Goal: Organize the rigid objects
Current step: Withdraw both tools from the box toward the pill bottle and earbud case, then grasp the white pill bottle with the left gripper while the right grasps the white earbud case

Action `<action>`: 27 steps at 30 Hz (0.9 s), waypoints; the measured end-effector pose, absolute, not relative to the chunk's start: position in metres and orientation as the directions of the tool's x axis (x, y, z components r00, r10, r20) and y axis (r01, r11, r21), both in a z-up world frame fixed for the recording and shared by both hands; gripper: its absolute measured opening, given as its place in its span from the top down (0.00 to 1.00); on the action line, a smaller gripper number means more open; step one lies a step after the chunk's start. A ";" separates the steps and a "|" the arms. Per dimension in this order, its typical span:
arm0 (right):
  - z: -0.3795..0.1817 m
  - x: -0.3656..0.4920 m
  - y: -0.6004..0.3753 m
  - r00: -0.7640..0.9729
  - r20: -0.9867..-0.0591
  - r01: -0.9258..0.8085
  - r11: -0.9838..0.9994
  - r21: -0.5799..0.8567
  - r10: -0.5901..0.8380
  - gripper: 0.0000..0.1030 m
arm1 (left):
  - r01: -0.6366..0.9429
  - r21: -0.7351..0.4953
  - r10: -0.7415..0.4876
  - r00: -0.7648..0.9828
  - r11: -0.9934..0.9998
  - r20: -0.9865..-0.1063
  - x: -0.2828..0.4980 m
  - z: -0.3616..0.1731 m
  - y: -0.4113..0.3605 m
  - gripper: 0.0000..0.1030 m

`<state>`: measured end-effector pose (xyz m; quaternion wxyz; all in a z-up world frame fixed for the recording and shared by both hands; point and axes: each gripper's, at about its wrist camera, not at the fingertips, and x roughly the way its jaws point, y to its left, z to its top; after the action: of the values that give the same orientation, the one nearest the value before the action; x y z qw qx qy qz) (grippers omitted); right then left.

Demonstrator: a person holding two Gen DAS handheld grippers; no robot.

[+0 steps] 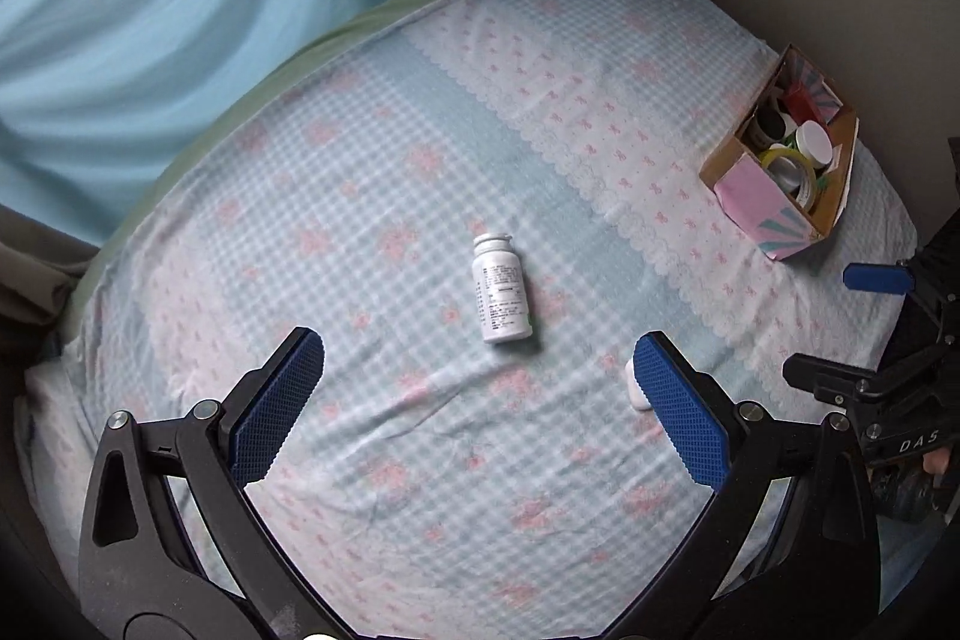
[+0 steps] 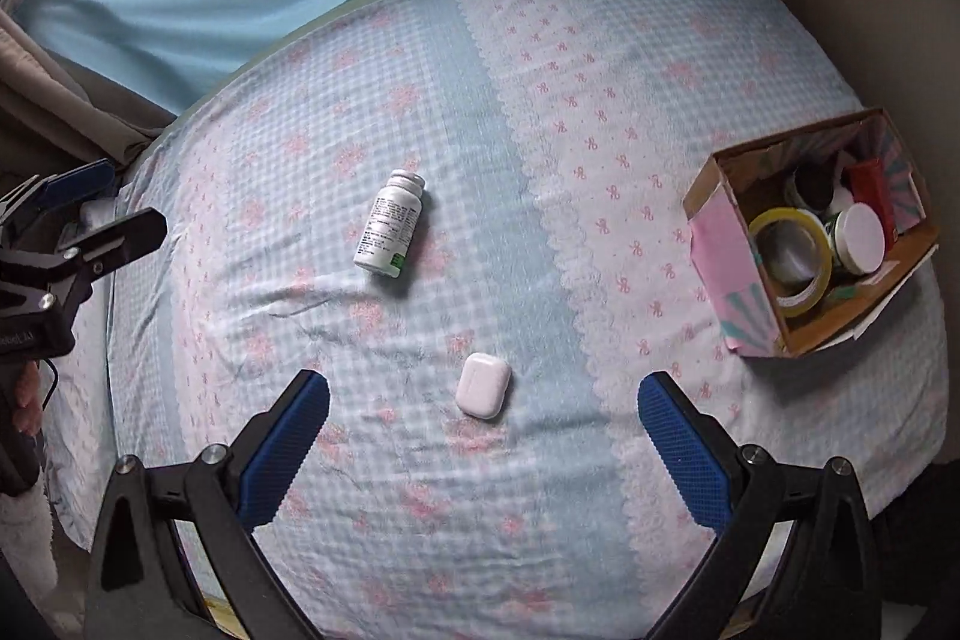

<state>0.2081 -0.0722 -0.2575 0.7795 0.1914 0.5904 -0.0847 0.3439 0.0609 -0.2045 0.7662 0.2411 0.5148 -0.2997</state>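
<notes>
Right gripper (image 2: 483, 436) hangs with fingers spread wide and empty, white earbud case (image 2: 483, 393) lying flat on the bedsheet (image 2: 540, 520) just ahead between them; left gripper (image 1: 479, 388) likewise spread and empty, white pill bottle (image 1: 501, 289) on its side just ahead. Cardboard box (image 2: 717, 244), off to the right, already holds a yellow tape roll (image 2: 792, 259) and jars. Judgement: centre the case between the pads, close across its narrow sides, lift clear of the soft cloth
</notes>
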 end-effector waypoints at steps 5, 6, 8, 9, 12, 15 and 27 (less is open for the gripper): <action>-0.318 0.212 -0.050 0.216 -0.971 0.452 0.871 0.194 0.104 0.02 | 0.724 0.010 -0.188 0.191 0.689 -0.963 0.378 -0.271 0.047 0.00; -0.329 0.214 -0.047 0.205 -0.973 0.469 0.861 0.195 0.109 0.03 | 0.726 0.008 -0.174 0.175 0.688 -0.969 0.385 -0.286 0.043 0.00; -0.350 0.219 -0.042 0.186 -0.976 0.496 0.848 0.189 0.110 0.03 | 0.721 0.000 -0.145 0.139 0.693 -0.980 0.399 -0.318 0.034 0.00; -0.362 0.222 -0.040 0.178 -0.979 0.502 0.846 0.181 0.104 0.05 | 0.716 -0.008 -0.133 0.119 0.698 -0.984 0.407 -0.334 0.030 0.01; -0.395 0.232 -0.032 0.138 -0.986 0.504 0.850 0.155 0.098 0.18 | 0.704 -0.021 -0.112 0.083 0.710 -0.990 0.423 -0.378 0.019 0.08; -0.421 0.238 -0.027 0.103 -0.990 0.516 0.846 0.136 0.096 0.22 | 0.702 -0.023 -0.086 0.055 0.712 -0.995 0.431 -0.414 0.012 0.14; -0.469 0.242 -0.032 0.008 -0.995 0.631 0.771 0.084 0.102 0.45 | 0.702 -0.075 -0.092 -0.014 0.708 -0.996 0.434 -0.471 -0.003 0.35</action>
<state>0.2423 -0.0321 -0.4692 0.6561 0.2714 0.6747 -0.2016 0.4337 -0.0027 -0.4707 0.6613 0.2363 0.6457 -0.2999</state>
